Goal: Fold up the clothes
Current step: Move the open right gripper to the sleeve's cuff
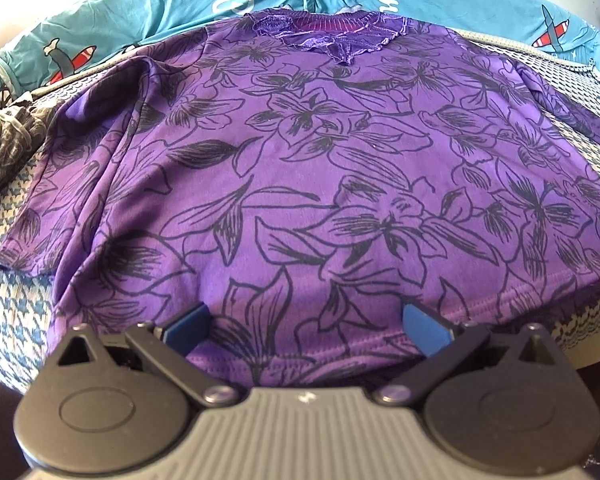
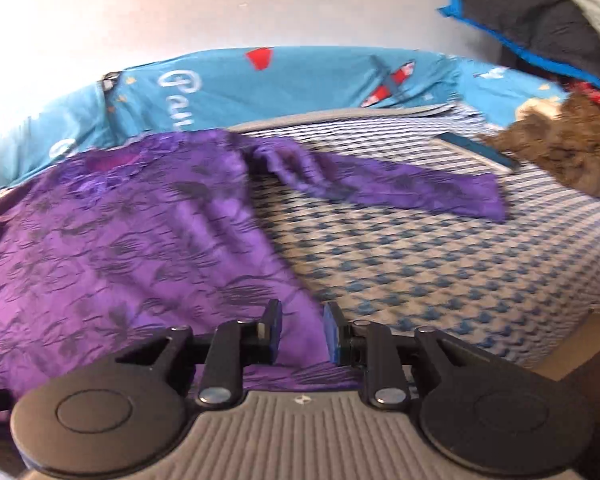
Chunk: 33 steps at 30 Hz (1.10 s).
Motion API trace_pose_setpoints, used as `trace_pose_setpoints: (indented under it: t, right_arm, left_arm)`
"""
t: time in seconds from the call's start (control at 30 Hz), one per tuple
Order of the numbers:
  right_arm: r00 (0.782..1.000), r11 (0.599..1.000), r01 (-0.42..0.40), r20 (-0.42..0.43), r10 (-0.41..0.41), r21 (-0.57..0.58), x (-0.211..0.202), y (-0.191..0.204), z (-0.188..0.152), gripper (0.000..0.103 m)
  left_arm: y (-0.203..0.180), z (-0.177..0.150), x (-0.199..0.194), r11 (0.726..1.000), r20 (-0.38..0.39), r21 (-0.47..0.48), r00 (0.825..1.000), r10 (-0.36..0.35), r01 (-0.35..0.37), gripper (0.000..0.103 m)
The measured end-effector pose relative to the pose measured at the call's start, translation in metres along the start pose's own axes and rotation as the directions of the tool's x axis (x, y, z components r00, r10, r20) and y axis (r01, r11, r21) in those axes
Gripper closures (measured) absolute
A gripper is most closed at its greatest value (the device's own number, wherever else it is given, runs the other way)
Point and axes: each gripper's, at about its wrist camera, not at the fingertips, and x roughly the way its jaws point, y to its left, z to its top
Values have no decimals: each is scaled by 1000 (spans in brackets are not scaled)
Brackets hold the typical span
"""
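Note:
A purple shirt (image 1: 320, 184) with black flower outlines lies spread flat on a blue-and-white houndstooth bed cover (image 1: 16, 312), its lace neckline (image 1: 328, 36) at the far side. My left gripper (image 1: 306, 330) hovers over the near hem, wide open with nothing clamped between its blue pads (image 1: 188, 328). In the right wrist view the shirt (image 2: 120, 240) fills the left half, and one sleeve (image 2: 404, 184) stretches out to the right. My right gripper (image 2: 304, 334) sits at the shirt's near right corner, open a little; purple cloth shows in the gap and the pads are apart from it.
A teal blanket (image 1: 140, 8) printed with aeroplanes lies bunched behind the shirt. A dark patterned garment (image 1: 4, 148) sits at the left edge. A brown furry object (image 2: 572, 148) and dark clothes (image 2: 540, 12) are at the far right. The bed edge (image 2: 548, 356) runs at lower right.

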Motion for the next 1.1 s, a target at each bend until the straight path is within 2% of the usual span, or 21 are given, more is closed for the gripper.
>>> trace_pose_setpoints:
  t: [0.13,0.23,0.47,0.67,0.77,0.9,1.1]
  right_arm:
    - [999,998,-40,-28,39,-47,5,15,-1,78]
    - [996,996,-73,-50,71,-43,8,21,-1,78]
    - [986,989,-145,-89,140,-43,16,35,10,78]
    - [966,974,-228,-129,225,-9,30,44,35,77]
    - [962,972,-235,-139,233,2,38,45,50,75]
    - [965,973,-226,-128,229,37,51,34,71,67]
    - [987,989,-110,-110,121,102,77,-9,98,65]
  left_arm:
    - [-5,3,-9,999,36,5,998,-42,41,0]
    - [-8,9,-14,999,72,9,997,-33,32,0]
    - [-8,33,-12,999,83,0,996,-43,44,0]
    - [-11,58,-3,998,76,2,995,-70,70,0]
    - [-12,75,2,997,82,8,994,-72,72,0]
    - [-11,100,11,998,88,26,994,-63,61,0]
    - [-1,137,22,997,132,66,990,-47,38,0]
